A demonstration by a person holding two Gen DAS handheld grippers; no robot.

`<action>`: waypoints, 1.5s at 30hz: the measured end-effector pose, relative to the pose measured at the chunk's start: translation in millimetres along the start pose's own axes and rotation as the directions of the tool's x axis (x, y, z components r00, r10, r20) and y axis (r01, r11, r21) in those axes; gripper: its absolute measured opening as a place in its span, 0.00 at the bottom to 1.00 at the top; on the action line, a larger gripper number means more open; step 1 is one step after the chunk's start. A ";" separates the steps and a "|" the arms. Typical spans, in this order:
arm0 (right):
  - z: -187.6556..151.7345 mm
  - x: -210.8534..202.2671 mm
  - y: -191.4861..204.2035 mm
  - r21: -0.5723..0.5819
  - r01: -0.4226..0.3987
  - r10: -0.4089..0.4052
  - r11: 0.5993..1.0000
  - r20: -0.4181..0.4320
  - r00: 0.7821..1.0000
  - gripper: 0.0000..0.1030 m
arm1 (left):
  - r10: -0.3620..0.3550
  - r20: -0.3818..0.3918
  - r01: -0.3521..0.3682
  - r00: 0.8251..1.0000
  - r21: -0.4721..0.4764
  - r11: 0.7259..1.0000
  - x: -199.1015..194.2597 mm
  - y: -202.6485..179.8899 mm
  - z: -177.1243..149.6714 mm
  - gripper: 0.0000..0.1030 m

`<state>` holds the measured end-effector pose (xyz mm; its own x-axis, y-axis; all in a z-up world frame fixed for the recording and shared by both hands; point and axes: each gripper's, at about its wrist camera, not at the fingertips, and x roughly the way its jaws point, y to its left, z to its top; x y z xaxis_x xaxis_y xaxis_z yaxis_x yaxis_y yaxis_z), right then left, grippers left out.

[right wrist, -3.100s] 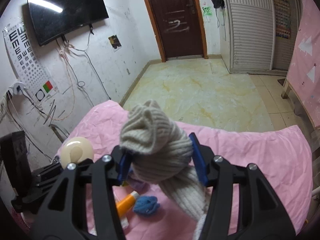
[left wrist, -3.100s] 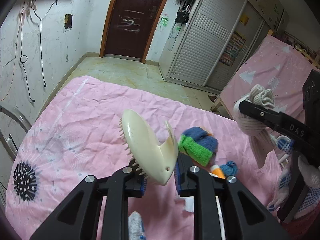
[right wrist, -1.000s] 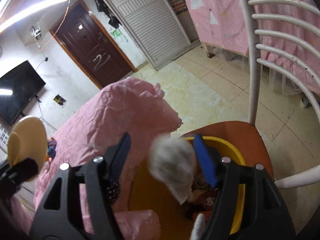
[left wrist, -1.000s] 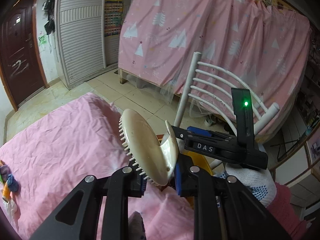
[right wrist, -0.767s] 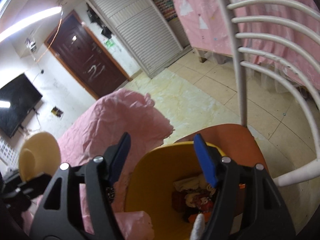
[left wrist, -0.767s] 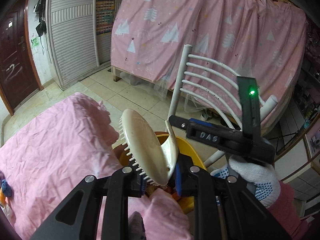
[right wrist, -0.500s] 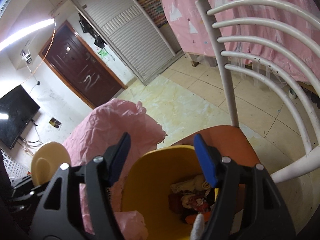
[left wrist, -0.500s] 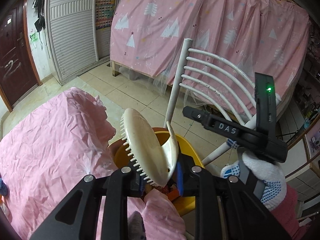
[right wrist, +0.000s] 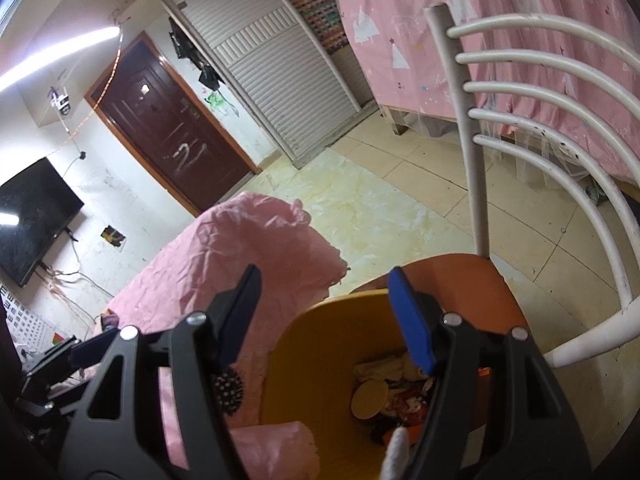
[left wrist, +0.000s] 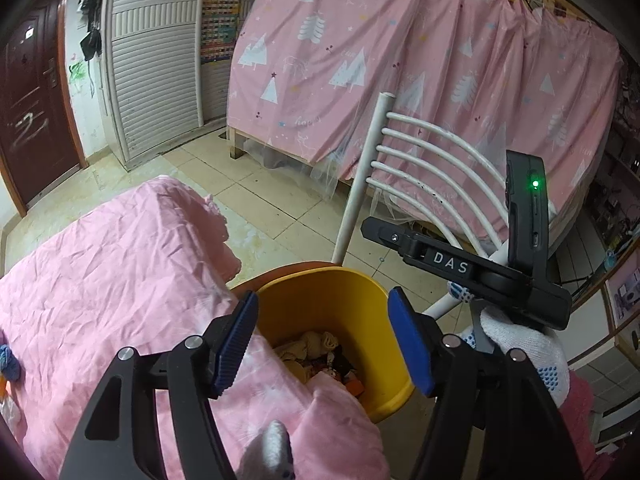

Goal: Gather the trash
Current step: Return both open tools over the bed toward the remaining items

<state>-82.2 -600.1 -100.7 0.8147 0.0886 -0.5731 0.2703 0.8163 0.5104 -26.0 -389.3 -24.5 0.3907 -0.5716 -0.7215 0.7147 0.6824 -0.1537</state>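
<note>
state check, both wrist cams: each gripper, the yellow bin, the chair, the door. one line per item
left gripper: open, nothing between the fingers; jaws have just been opening
right gripper: open, empty, above the bin
yellow bin: upright on the chair seat, no lid, partly filled with trash
cream brush: lying in the bin on the trash
chair: upright, beside the pink bed
door: closed

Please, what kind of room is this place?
Most likely a bedroom in a home: a bed under a wrinkled pink sheet, a dark brown entrance door, a black wall-mounted television, and a white louvred wardrobe.
</note>
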 end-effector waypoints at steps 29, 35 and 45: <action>-9.2 64.6 205.4 -0.266 -0.165 0.134 0.950 -0.130 0.982 0.63 | 0.316 0.100 -0.291 0.944 -0.207 0.934 -112.4 145.8 -43.3 0.72; -20.5 79.1 251.9 -0.331 -0.203 0.153 0.922 -0.171 0.973 0.70 | 0.379 0.089 -0.349 0.921 -0.242 0.905 -133.5 180.8 -60.3 0.73; -43.1 104.7 318.8 -0.410 -0.271 0.181 0.871 -0.246 0.952 0.70 | 0.419 0.055 -0.386 0.907 -0.294 0.874 -150.3 227.5 -88.2 0.74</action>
<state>67.1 -306.0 -25.7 0.6987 0.3722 -0.6110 -0.1958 0.9209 0.3370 26.7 -108.0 -10.6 0.6851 -0.2576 -0.6814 0.3035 0.9513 -0.0544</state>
